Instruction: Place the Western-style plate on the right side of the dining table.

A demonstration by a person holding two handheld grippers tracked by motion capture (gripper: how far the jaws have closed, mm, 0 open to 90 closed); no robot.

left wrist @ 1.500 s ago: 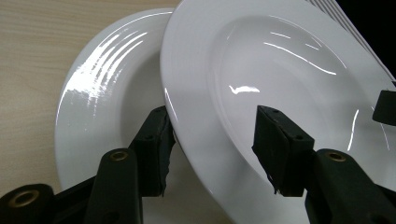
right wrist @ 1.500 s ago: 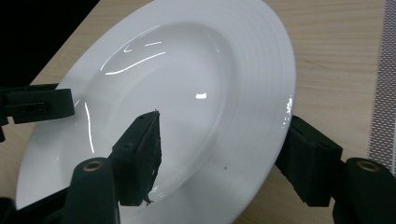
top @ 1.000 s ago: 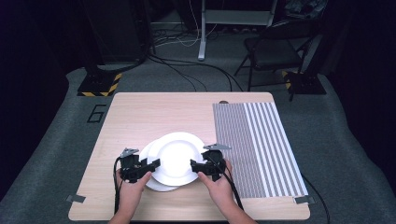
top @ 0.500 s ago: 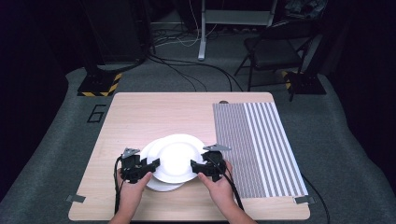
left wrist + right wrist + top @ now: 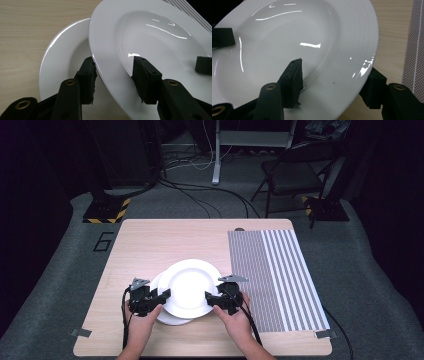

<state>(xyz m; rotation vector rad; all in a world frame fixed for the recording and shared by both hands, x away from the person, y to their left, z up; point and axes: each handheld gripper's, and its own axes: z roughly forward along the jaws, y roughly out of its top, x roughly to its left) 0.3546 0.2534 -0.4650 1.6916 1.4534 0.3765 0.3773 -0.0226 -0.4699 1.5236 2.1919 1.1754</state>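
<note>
Near the front edge of the table (image 5: 150, 240), the left gripper (image 5: 161, 296) and the right gripper (image 5: 210, 296) each clamp opposite rims of the top plate (image 5: 189, 287). It sits partly over a second plate (image 5: 57, 65), just left of the striped mat (image 5: 275, 270).

Top plate shifted toward the far edge, off the one beneath

Over the last second the upper plate (image 5: 189, 287), gripped at its rim by the left claw (image 5: 159, 296) and the right claw (image 5: 212, 297), has moved slightly toward the worktop's far edge and right side. More of the lower plate (image 5: 170, 317) now shows at the near left as a wider white crescent. In the left gripper view the upper plate (image 5: 155, 50) sits tilted, overlapping the lower plate (image 5: 62, 62).
</note>
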